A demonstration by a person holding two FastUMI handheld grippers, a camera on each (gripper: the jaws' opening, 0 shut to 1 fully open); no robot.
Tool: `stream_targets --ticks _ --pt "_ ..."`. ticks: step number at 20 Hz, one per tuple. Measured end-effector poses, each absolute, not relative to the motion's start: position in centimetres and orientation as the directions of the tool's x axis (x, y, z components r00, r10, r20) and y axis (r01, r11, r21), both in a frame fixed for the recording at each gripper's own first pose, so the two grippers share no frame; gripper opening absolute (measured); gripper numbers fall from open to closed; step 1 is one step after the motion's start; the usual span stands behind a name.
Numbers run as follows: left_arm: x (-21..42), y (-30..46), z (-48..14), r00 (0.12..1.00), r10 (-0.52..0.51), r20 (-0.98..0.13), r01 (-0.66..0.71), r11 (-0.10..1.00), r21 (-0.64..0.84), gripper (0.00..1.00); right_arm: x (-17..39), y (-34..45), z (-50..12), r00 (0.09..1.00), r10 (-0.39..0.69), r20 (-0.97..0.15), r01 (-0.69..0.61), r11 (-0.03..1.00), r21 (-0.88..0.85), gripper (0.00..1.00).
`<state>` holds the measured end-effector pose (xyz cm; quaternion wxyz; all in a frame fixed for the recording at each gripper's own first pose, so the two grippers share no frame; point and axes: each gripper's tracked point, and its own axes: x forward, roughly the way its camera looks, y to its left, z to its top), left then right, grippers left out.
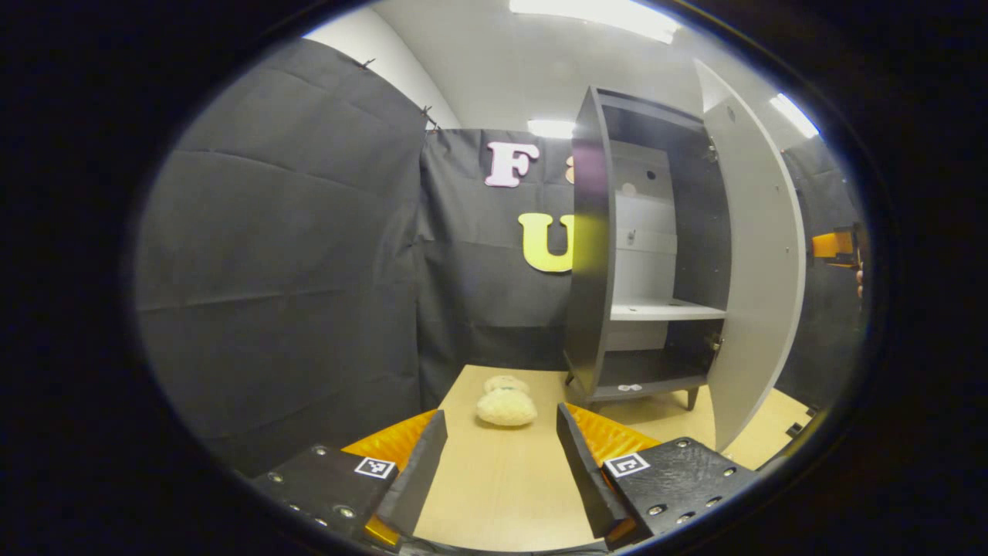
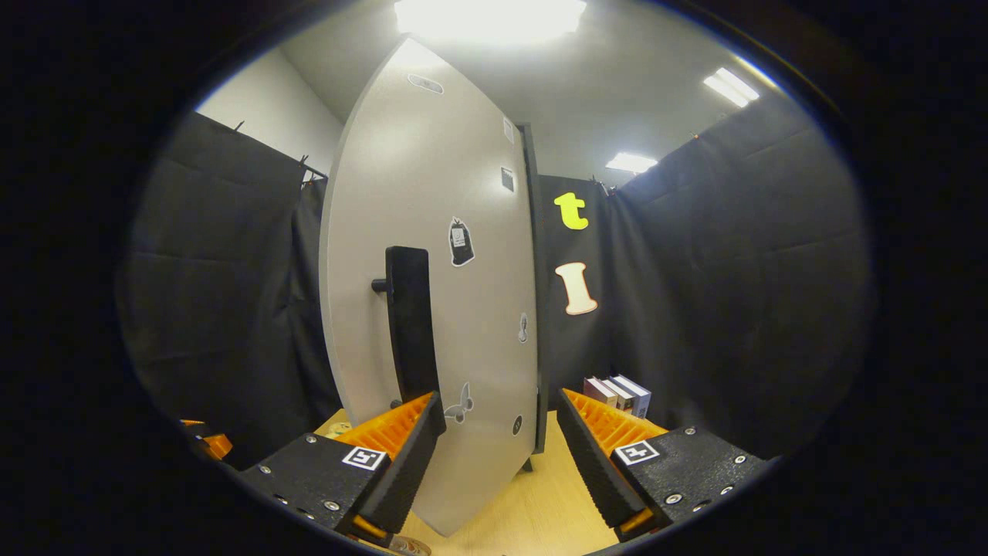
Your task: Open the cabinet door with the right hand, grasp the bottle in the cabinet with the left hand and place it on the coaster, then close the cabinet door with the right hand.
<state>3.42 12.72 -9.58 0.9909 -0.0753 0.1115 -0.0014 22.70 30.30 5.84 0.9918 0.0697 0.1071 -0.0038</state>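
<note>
In the left gripper view, the cabinet (image 1: 648,255) is seen right of centre with its door (image 1: 752,262) swung open. No bottle can be made out on its shelves; a small pale item on the bottom shelf is too small to tell. A cream, fluffy object (image 1: 506,406) is seen on the table (image 1: 502,479) at lower centre, possibly the coaster. The left tool (image 1: 500,455) is held wide and empty above the table.

In the right gripper view, the right tool (image 2: 500,455) is spread wide, with the door's edge seen between its fingers and the black handle (image 2: 409,324) just above its left finger.

Judged from here, the door could be swung too hard against the cabinet if pushed carelessly, shifting it on the table.
</note>
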Motion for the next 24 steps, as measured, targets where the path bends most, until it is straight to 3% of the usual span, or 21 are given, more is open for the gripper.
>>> stream_targets --ticks 8,15,16,19,20,21,24 --pt "1.7 16.6 -9.4 0.976 0.033 -0.217 -0.063 0.989 -0.135 0.82 25.4 36.1 6.3 0.98 0.092 -0.177 -0.07 0.989 0.127 0.94" --pt "1.4 16.8 -9.4 0.975 0.037 -0.218 -0.071 0.986 -0.15 0.82 25.6 36.4 5.3 0.98 0.098 -0.172 -0.085 0.993 0.079 0.95" --pt "1.6 16.3 -9.4 0.975 0.034 -0.218 -0.068 0.986 -0.152 0.88 25.5 36.2 5.1 0.981 0.095 -0.172 -0.082 0.993 0.082 0.94" --pt "2.2 14.6 -8.4 0.978 0.017 -0.21 -0.052 0.986 -0.16 0.88 24.5 34.1 4.5 0.984 0.08 -0.162 -0.064 0.993 0.099 0.94" --pt "2.5 13.7 -8.1 0.979 0.011 -0.205 -0.043 0.987 -0.156 0.82 24.4 33.1 4.5 0.985 0.073 -0.158 -0.056 0.993 0.108 0.94" --pt "2.7 12.9 -7.5 0.98 0.004 -0.198 -0.034 0.988 -0.151 0.88 24.2 32.1 4.4 0.985 0.068 -0.158 -0.05 0.992 0.118 0.94" --pt "3.7 9.7 -5.8 0.984 -0.007 -0.176 -0.016 0.991 -0.132 0.88 23.6 28.5 3.8 0.987 0.052 -0.154 -0.032 0.991 0.127 0.94"
